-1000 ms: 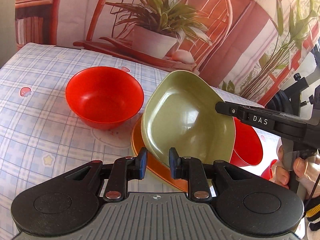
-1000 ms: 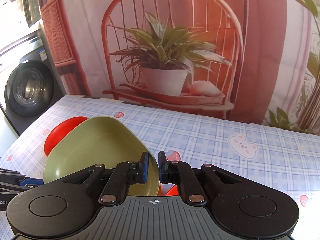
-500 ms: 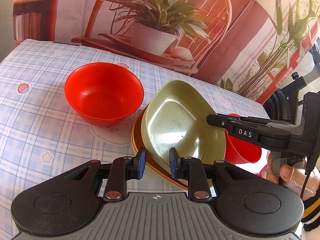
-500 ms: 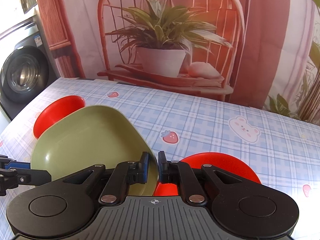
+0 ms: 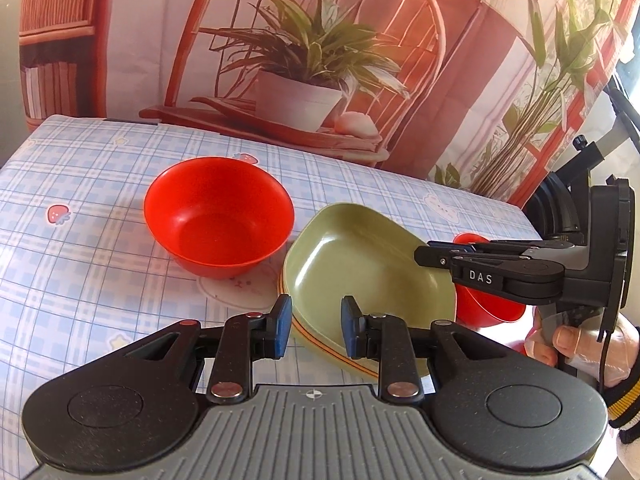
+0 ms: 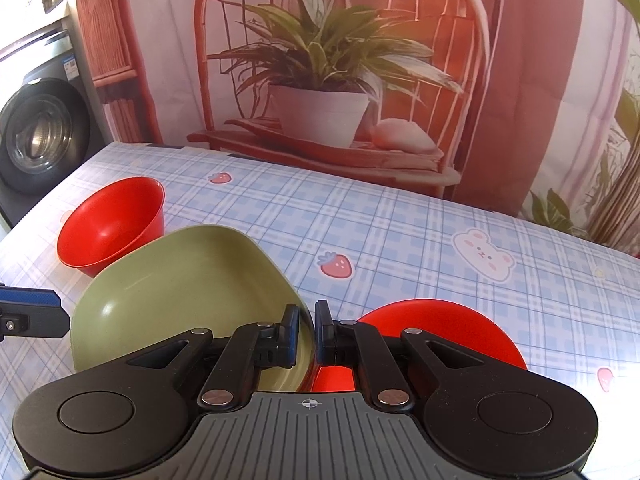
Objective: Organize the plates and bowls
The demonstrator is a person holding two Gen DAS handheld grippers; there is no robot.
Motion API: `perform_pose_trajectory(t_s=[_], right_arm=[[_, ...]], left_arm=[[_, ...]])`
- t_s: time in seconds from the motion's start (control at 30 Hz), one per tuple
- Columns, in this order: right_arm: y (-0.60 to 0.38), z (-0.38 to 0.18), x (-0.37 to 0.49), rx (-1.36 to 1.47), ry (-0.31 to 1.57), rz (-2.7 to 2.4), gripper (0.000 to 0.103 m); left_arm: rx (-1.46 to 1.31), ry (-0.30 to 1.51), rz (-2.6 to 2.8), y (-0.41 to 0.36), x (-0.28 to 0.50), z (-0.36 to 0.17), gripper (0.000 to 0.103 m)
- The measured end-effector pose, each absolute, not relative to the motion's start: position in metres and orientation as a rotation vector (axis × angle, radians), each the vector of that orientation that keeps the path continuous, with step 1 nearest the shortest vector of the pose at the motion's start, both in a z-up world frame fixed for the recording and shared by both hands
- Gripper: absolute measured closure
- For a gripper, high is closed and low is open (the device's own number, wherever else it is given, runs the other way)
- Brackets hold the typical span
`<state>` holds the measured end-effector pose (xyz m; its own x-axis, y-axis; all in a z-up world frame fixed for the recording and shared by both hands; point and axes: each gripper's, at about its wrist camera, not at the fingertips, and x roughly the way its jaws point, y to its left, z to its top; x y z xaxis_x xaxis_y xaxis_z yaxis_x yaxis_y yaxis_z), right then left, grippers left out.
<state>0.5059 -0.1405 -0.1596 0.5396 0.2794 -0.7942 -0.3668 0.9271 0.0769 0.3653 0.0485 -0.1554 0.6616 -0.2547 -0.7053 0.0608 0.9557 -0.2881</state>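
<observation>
Now the right gripper (image 6: 307, 334) pinches the green plate's (image 6: 180, 288) rim between its fingers, the plate resting on an orange plate (image 5: 320, 344) (only its edge shows). Ahead of the left gripper's (image 5: 316, 326) open fingers sits a red bowl (image 5: 218, 216).

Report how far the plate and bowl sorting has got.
Done: the green plate lies on the orange plate, whose rim shows under it.
In hand: the right gripper is shut on the green plate's rim; the left gripper is open, holding nothing.
Left: two red bowls sit apart, one beside the plates, one by the right gripper.
</observation>
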Motion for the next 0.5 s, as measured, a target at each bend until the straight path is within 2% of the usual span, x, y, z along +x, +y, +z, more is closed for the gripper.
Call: perform_pose_trajectory(t_s=[0.3,0.5], right_arm=[[-0.133,-0.140,0.496,-0.108,0.883,0.377,0.089],[-0.110,-0.122,0.504,-0.047,0.848,0.453,0.089]], left_arm=[[-0.254,0.775,-0.125,0.080,0.372,-0.135,0.075],[-0.258,0.736,-0.051,0.122,0.385,-0.123,0.070]])
